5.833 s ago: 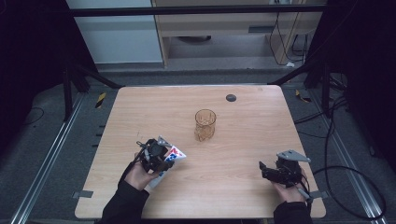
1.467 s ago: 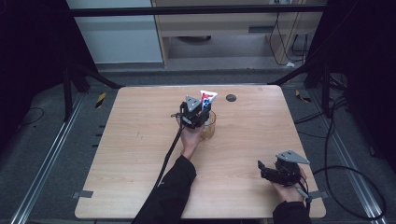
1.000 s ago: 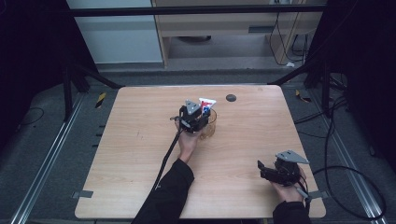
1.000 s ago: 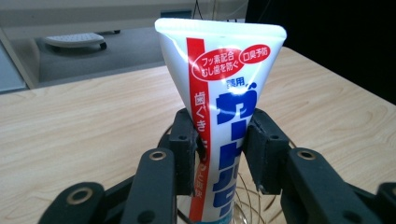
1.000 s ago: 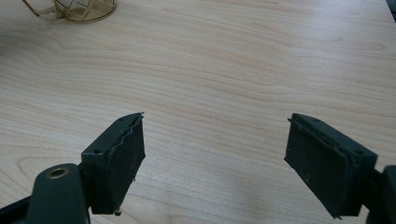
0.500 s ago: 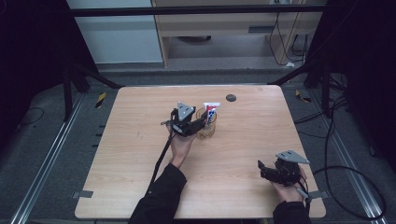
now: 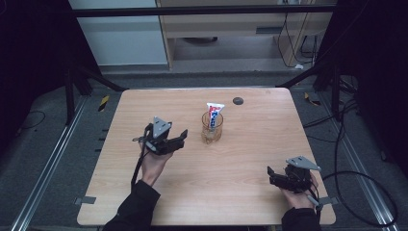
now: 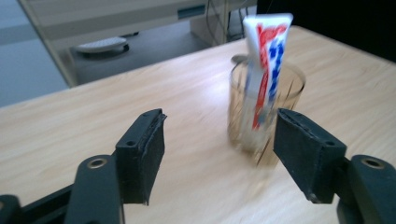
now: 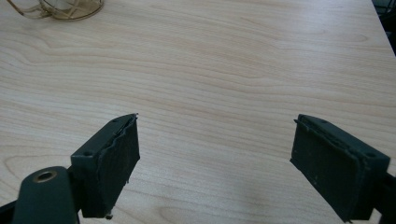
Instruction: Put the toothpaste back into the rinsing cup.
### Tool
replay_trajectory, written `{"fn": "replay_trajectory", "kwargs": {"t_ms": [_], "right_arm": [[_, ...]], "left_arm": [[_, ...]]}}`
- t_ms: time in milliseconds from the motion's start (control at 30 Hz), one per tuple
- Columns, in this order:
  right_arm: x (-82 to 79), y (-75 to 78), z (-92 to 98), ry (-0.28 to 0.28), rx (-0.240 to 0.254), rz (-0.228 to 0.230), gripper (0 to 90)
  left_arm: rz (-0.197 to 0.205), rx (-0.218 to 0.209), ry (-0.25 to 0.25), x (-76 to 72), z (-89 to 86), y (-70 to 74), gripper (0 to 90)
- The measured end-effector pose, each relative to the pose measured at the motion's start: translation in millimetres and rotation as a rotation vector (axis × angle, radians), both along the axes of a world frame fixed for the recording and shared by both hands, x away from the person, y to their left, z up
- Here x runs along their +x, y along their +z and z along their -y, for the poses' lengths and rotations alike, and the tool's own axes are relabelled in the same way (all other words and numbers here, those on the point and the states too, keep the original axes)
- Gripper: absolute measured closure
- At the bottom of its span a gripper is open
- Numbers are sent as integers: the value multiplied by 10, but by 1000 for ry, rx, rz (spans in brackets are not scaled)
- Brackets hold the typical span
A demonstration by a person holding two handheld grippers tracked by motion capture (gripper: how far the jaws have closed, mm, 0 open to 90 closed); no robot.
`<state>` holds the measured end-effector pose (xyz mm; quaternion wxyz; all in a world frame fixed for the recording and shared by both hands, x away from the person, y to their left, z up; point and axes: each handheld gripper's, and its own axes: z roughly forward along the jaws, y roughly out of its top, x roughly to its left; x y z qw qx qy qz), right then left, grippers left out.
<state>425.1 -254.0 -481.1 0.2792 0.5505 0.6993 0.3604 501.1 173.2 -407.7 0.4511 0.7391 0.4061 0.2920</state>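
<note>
Upright, the toothpaste tube (image 7: 214,114) stands in the glass (image 7: 212,129), flat end up; both grippers spread, empty.

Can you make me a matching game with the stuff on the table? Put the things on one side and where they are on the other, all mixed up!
Things:
1. toothpaste tube
2. glass cup
3. left gripper
4. right gripper

Places:
A. near the table's front right corner, jaws open over bare wood
B. standing upright inside the cup
C. just left of the cup, jaws open and holding nothing
D. standing in the middle of the table

Pairs: 1-B, 2-D, 3-C, 4-A
</note>
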Motion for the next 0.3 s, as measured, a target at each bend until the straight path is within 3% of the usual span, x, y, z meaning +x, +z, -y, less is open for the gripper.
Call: {"fn": "replay_trajectory", "kwargs": {"t_ms": [133,300], "right_arm": [[-7,-8,5,-7,2,-1,140],[-18,-24,-2,-5,2,-18,127]], "left_arm": [[-41,28,11,-154,-257,-101,304],[-68,83,66,-353,-508,-271,284]]}}
